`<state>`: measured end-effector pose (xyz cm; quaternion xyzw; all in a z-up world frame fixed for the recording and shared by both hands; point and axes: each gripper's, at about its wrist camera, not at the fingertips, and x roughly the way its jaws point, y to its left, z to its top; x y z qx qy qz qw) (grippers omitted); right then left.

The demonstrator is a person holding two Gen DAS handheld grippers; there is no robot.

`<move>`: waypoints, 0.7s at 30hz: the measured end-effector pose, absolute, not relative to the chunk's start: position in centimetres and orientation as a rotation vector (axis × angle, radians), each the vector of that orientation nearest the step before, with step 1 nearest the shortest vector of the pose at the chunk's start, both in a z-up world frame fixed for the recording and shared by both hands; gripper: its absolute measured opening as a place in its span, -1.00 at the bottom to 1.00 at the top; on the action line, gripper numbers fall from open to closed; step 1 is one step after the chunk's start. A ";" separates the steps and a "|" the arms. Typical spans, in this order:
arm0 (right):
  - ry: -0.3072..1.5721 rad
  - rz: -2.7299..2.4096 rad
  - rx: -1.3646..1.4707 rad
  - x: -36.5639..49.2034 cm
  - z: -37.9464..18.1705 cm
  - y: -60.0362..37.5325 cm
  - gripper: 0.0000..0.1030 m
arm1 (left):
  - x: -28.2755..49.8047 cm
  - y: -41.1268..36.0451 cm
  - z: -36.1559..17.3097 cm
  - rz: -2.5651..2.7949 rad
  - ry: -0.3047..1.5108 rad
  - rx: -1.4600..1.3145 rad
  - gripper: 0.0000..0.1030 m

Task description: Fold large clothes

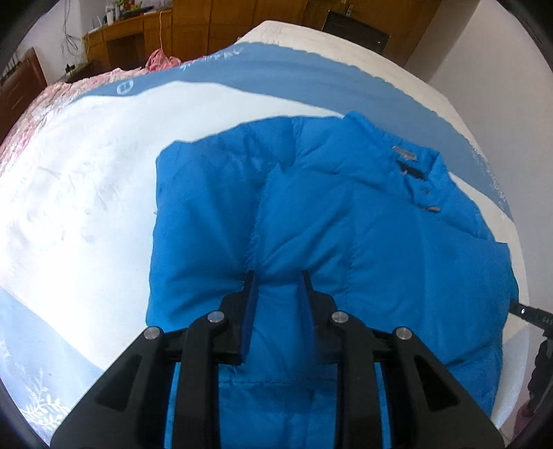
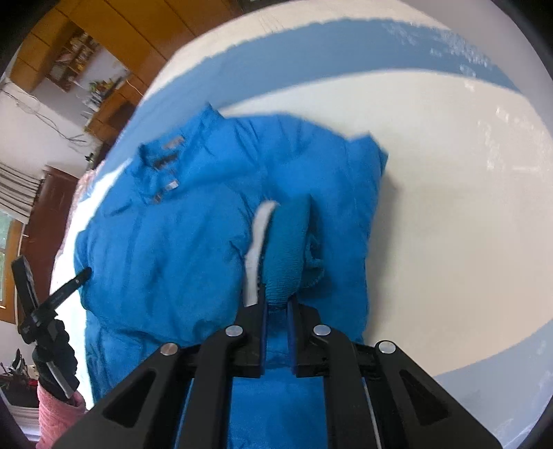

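A bright blue puffer jacket (image 1: pixel 345 221) lies on the bed, its collar with metal snaps (image 1: pixel 408 155) toward the far right. My left gripper (image 1: pixel 276 276) points down at it and is shut on a thick bulge of its padded fabric, which fills the gap between the jaws. In the right wrist view the same jacket (image 2: pixel 166 248) spreads to the left, collar (image 2: pixel 162 162) at the upper left. My right gripper (image 2: pixel 278 297) is shut on the ribbed sleeve cuff (image 2: pixel 287 248), which stands up from the jaws beside a white strip (image 2: pixel 255 248).
The bed has a white sheet (image 1: pixel 86 193) with blue bands (image 2: pixel 345 45). A pink quilt (image 1: pixel 41 114) lies at its far left. Wooden cabinets (image 1: pixel 207 24) stand behind. A black device (image 2: pixel 38 304) in a dark-gloved hand touches the jacket's left edge.
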<state>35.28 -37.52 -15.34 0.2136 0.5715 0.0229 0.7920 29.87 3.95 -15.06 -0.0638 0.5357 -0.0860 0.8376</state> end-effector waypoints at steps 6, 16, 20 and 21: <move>1.240 0.037 0.472 35.1 -15.5 -37.6 -0.68 | 30.0 4.2 -14.9 -0.185 1.153 -0.125 -0.54; 1.118 0.088 0.349 38.2 -10.9 -34.0 -0.48 | 31.9 0.3 -11.9 -0.225 1.091 -0.050 -0.46; 1.177 0.062 0.369 40.5 -14.4 -33.7 -0.54 | 33.9 -1.0 -14.0 -0.193 1.140 -0.045 -0.46; 1.187 0.062 0.377 40.9 -15.1 -33.8 -0.59 | 34.0 -0.9 -14.5 -0.188 1.152 -0.050 -0.46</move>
